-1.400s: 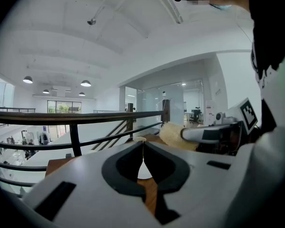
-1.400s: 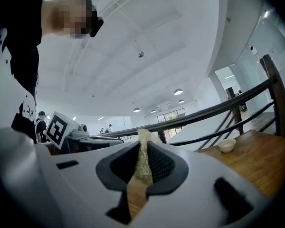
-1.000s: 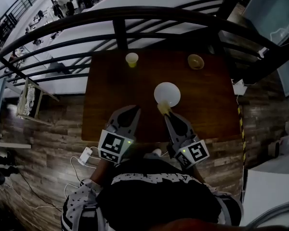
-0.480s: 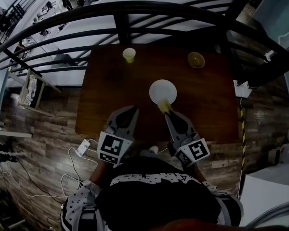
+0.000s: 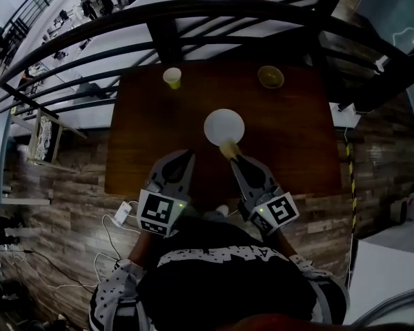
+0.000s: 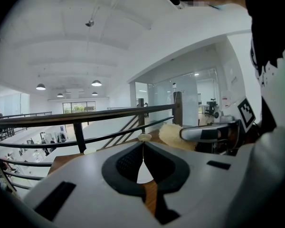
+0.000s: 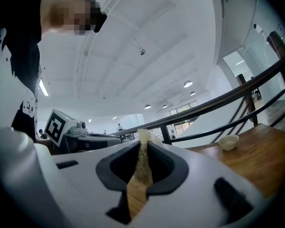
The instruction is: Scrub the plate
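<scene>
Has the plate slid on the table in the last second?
No. The white plate keeps the same spacing from the yellow cup and the small bowl on the table; only the head camera's framing shifted.

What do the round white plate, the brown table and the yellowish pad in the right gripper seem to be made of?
The round white plate is smooth and evenly white, likely ceramic or plastic; I cannot tell which. The brown table seems to be wood, with faint grain streaks and a low sheen. The yellowish pad is rough and porous, probably sponge.
</scene>
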`<control>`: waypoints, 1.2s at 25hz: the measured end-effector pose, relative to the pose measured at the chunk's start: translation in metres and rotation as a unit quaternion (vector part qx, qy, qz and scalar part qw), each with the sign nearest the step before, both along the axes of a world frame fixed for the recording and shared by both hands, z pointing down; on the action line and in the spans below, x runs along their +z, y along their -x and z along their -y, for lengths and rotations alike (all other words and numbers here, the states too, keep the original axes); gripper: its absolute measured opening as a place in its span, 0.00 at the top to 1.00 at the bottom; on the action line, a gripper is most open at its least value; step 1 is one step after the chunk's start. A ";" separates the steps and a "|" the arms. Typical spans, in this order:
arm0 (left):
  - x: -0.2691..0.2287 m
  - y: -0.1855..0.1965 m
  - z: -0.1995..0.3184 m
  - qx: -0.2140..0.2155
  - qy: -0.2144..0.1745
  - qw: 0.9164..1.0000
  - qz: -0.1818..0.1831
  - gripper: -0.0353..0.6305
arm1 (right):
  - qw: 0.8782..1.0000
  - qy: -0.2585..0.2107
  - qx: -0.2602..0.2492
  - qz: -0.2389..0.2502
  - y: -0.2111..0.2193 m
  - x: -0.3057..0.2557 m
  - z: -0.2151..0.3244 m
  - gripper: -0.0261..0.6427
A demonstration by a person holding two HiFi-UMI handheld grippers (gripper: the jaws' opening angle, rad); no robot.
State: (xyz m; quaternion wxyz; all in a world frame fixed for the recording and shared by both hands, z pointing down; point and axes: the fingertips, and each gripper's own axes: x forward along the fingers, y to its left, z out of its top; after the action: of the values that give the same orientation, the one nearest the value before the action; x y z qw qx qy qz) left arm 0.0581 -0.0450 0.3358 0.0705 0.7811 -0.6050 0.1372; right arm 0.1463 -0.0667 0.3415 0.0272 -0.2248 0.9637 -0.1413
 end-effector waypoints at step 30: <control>0.015 0.021 0.060 0.027 0.002 0.999 -0.026 0.93 | 0.998 -0.001 0.013 -0.062 0.022 0.026 0.051 0.89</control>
State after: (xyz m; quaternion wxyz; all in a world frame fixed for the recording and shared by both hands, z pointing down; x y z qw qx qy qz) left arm 0.0370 -0.1047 0.3504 0.0839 0.8005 -0.5811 0.1202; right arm 0.1242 -0.1179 0.3670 -0.0307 -0.2459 0.9606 -0.1256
